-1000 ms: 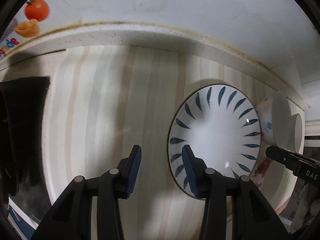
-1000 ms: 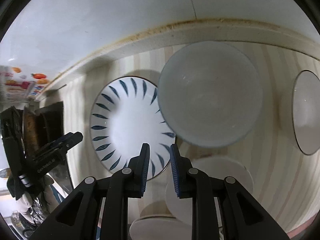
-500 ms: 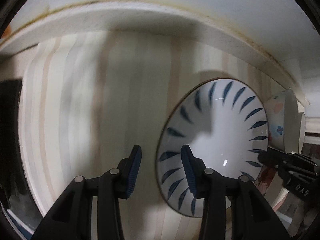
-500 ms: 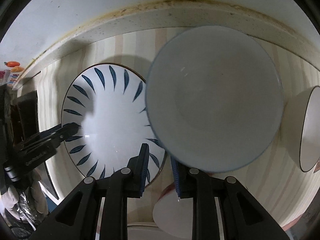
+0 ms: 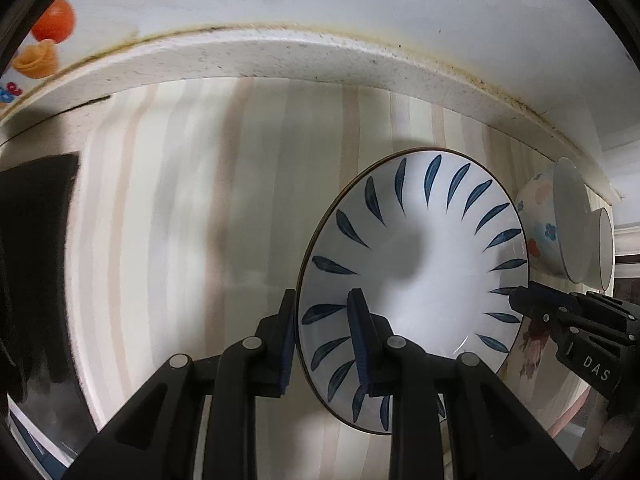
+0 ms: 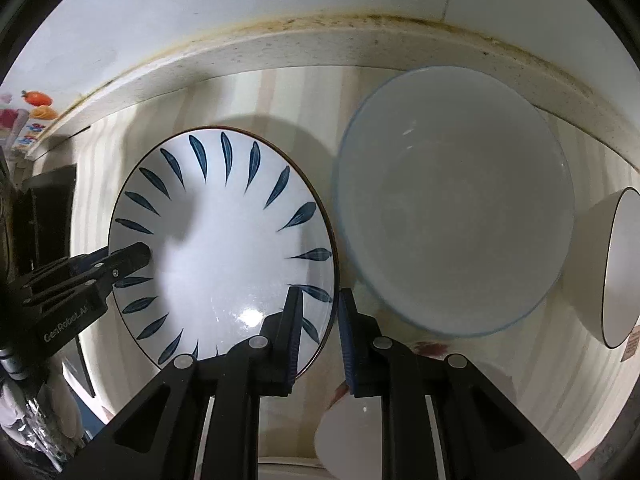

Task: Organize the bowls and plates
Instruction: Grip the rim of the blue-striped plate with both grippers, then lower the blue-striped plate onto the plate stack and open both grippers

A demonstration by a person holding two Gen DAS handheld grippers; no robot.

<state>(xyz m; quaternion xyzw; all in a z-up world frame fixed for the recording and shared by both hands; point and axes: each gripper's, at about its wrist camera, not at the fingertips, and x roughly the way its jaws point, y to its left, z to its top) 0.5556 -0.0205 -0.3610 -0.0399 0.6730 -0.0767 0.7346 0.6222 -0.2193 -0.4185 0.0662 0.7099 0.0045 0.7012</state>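
Note:
A white plate with blue leaf marks [image 5: 420, 264] [image 6: 224, 248] lies on the striped counter. My left gripper [image 5: 324, 340] is open, its fingers straddling the plate's left rim without closing on it. My right gripper [image 6: 318, 336] is open, its fingers straddling the plate's right rim; it shows at the right in the left wrist view [image 5: 568, 320]. A pale blue-rimmed bowl [image 6: 452, 208] with a flowered outside [image 5: 556, 224] stands right of the plate. A white dark-rimmed bowl [image 6: 620, 268] is further right.
A speckled white ledge [image 5: 300, 56] and wall run along the back of the striped counter [image 5: 180, 240]. A black object [image 5: 32, 248] lies at the left. White dishes [image 6: 352, 432] sit near the front edge, below my right gripper.
Both grippers have moved in on the leaf plate from opposite sides, so each now has its fingers either side of the rim. The plate has not visibly moved.

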